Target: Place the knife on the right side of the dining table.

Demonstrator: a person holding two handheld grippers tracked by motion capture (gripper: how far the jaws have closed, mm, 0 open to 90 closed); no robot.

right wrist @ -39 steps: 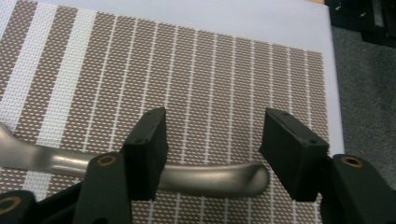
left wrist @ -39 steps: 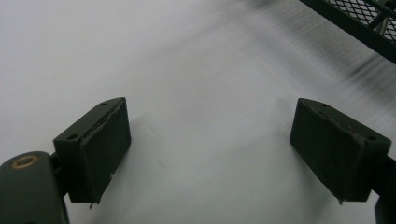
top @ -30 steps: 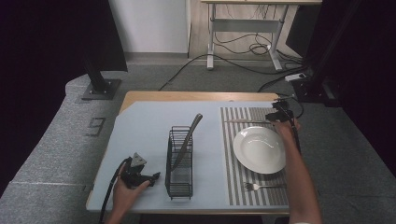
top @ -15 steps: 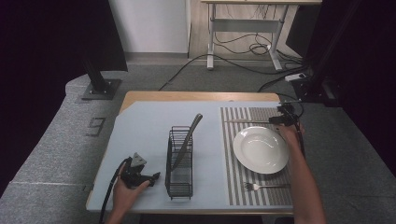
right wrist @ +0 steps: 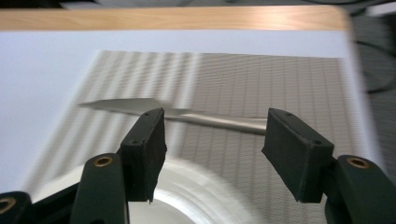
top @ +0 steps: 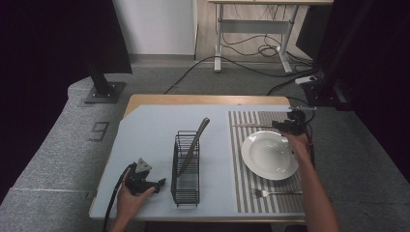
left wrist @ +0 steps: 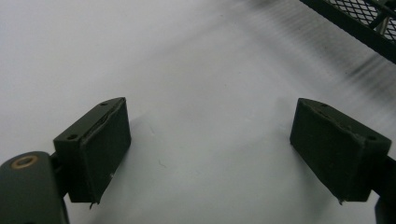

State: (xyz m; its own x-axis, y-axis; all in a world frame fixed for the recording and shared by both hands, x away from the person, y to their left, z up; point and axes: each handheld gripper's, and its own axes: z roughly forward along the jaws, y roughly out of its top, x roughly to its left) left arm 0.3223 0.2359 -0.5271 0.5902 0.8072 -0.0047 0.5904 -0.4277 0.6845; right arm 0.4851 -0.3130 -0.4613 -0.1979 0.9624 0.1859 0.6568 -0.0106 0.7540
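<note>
Right gripper (top: 289, 123) is hovering at the far edge of the striped placemat (top: 241, 159), jaws wide apart with nothing between them. The knife (right wrist: 187, 114) is lying flat on the mat just past its fingertips, right behind the white plate (top: 270, 155). Left gripper (left wrist: 210, 149) is sitting low over the surface (top: 150, 130), also spread open, beside the wire basket (top: 186, 166).

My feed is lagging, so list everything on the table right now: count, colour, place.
knife: 1, silver, far edge of placemat, beyond plate
plate: 1, white, on placemat
fork: 1, silver, near edge of placemat
placemat: 1, grey striped, table's right half
rack: 1, black wire, table centre
utensil: 1, dark grey, leaning in rack
left tongs: open, near rack
right tongs: open, above plate's far rim, by knife
</note>
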